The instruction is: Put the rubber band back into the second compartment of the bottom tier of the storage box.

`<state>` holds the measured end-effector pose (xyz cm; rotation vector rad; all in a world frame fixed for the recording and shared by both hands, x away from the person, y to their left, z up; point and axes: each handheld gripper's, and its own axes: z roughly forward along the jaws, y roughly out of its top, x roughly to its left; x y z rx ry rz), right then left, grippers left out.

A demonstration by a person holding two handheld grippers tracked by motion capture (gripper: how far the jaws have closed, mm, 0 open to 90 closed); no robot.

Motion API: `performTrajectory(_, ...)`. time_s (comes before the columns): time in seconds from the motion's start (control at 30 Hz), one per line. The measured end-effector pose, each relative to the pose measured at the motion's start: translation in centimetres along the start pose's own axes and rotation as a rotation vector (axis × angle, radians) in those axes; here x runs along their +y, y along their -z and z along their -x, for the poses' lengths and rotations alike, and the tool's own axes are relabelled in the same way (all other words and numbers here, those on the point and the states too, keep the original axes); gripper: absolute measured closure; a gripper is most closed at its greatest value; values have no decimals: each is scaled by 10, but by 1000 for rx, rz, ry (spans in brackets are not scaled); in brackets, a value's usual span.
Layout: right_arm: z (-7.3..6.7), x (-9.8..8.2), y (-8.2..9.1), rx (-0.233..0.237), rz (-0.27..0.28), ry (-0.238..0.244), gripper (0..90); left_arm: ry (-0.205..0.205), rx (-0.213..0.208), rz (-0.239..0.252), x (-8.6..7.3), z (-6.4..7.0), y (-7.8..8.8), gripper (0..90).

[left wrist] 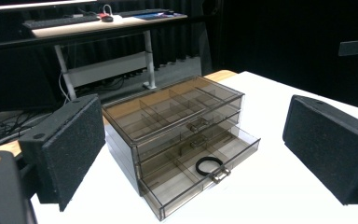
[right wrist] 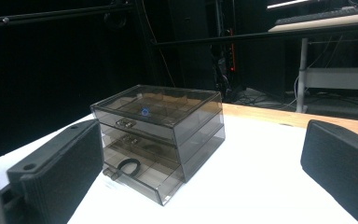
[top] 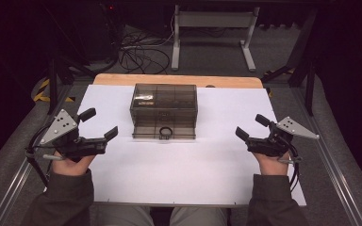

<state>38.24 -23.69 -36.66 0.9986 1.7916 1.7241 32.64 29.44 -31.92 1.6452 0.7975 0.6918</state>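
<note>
I have both tongs parked low on the worktop point(top: 122, 188), well apart from the smoked plastic drawer box point(top: 164, 112) that sits in the upper middle of the high view. The left tongs point(top: 99, 123) at the left edge of that frame stand wide apart and hold nothing; the right tongs point(top: 252, 126) at the right edge are likewise spread and empty. The box has its bottom drawer point(left wrist: 200, 172) pulled out toward me, and a black hair tie point(left wrist: 209, 165) lies in it just behind the small metal pull point(left wrist: 219, 175); in the right gripper view the same ring point(right wrist: 129, 166) shows at the lower left of the box, near the drawer's front wall. I judge the step in hand to be a reach for that ring — or for the drawer itself, I cannot tell which. To do it well I would bring one pair of tongs in from above the open drawer, tilted down so one pad goes inside the loop and the other outside, and close gently so the ring does not skid along the slick floor of the drawer. The other pair could rest against the side of the box to keep it from sliding on the white sheet. The drawer wall is low but easy to knock — I would come in slowly.
</note>
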Motion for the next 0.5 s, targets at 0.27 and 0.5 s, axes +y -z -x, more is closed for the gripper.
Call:
performTrajectory(0.27,-1,0,-1,1,-2,-2,0,-3,0,0,0,0,0,63)
performTrajectory(0.5,-1,-1,-1,-5,-11,-1,0,-4,-2,-1,-1,-1,-1,63)
